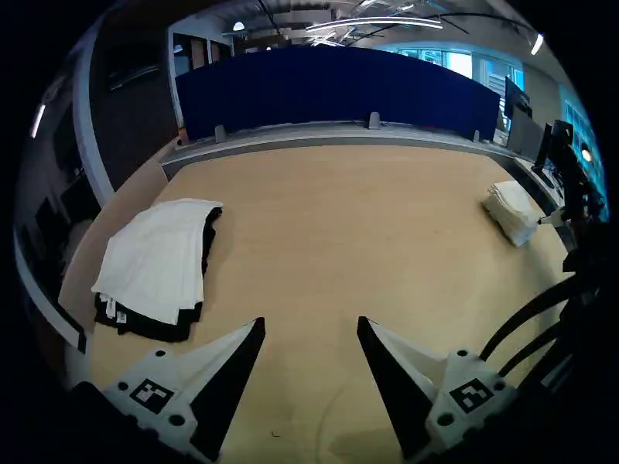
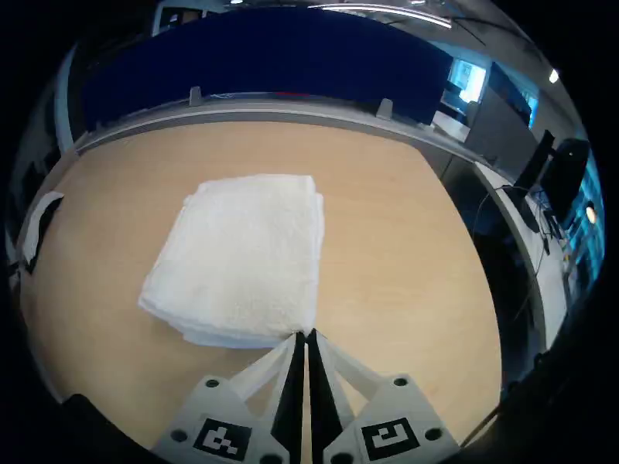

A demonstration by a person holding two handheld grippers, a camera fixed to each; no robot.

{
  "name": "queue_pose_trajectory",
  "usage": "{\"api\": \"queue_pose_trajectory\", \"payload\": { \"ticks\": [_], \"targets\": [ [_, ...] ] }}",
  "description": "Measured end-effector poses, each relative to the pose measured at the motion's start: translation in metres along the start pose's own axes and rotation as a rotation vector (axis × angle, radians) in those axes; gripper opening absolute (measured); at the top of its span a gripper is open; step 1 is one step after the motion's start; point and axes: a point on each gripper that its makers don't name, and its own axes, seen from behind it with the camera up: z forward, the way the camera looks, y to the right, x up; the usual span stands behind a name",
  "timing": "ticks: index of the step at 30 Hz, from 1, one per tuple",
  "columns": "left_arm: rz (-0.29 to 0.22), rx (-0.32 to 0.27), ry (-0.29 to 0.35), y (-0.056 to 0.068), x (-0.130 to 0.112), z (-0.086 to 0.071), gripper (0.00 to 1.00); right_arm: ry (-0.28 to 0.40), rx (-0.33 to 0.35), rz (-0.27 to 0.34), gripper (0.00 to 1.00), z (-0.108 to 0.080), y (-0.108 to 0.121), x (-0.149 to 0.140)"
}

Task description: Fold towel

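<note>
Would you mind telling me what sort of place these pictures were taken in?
Most likely an open-plan office or lab. There is a long wooden desk backed by a blue partition, what look like monitors off to one side, and strip lights overhead.

Fluffy white terry-cloth towel [image 2: 240, 255] lies on a smooth, matt wood-look table [image 2: 387, 232].
</note>
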Motion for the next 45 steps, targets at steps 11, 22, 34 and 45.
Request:
{"api": "queue_pose_trajectory", "payload": {
  "ticks": [11, 22, 34, 45],
  "targets": [
    [-0.001, -0.002, 0.002, 0.001, 0.003, 0.003, 0.88, 0.041, -0.043, -0.029, 0.66, -0.014, 0.005, 0.005],
    [0.001, -0.007, 0.008, 0.003, 0.007, 0.002, 0.88, 0.103, -0.054, 0.009, 0.87, -0.027, 0.003, 0.020],
    [-0.001, 0.002, 0.012, 0.000, 0.007, -0.003, 0.88, 0.167, 0.056, 0.027, 1.00, -0.014, -0.054, 0.053],
    [-0.004, 0.006, 0.012, -0.003, 0.006, -0.003, 0.88, 0.153, 0.071, 0.015, 1.00, 0.004, -0.072, 0.052]
  ]
}}
